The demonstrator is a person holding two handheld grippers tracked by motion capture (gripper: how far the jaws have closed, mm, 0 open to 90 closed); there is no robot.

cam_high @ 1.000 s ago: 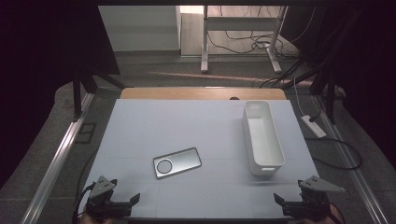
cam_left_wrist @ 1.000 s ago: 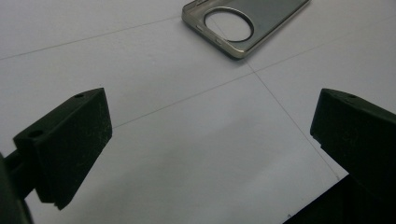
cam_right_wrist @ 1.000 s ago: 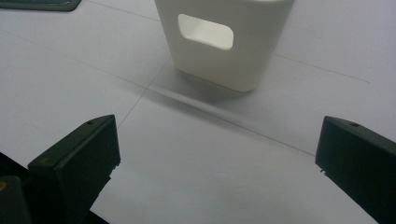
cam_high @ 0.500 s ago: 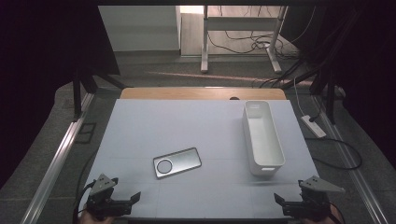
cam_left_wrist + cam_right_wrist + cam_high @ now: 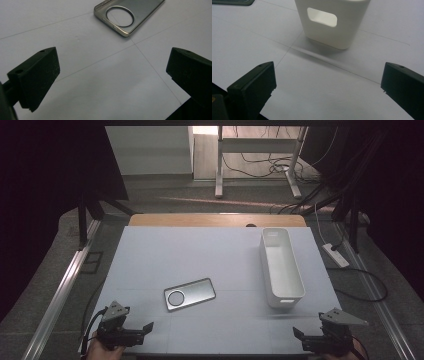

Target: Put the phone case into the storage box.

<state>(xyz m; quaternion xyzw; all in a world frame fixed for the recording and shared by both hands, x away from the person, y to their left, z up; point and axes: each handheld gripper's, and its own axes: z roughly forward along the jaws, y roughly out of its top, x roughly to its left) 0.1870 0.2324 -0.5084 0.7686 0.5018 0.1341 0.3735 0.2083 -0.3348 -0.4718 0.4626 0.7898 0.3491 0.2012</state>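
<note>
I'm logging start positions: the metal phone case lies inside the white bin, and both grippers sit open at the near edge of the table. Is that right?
Not quite. The metal phone case lies flat on the table, apart from the white bin and to its left, as the high view shows. The rest holds: the left gripper and right gripper sit open at the near edge.

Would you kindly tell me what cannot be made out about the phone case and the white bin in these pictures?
- Phone case: far end cut off by the top edge in the left gripper view.
- White bin: rim cut off by the top edge in the right gripper view; its inner floor is too small and dim in the high view to check for small contents.
</note>
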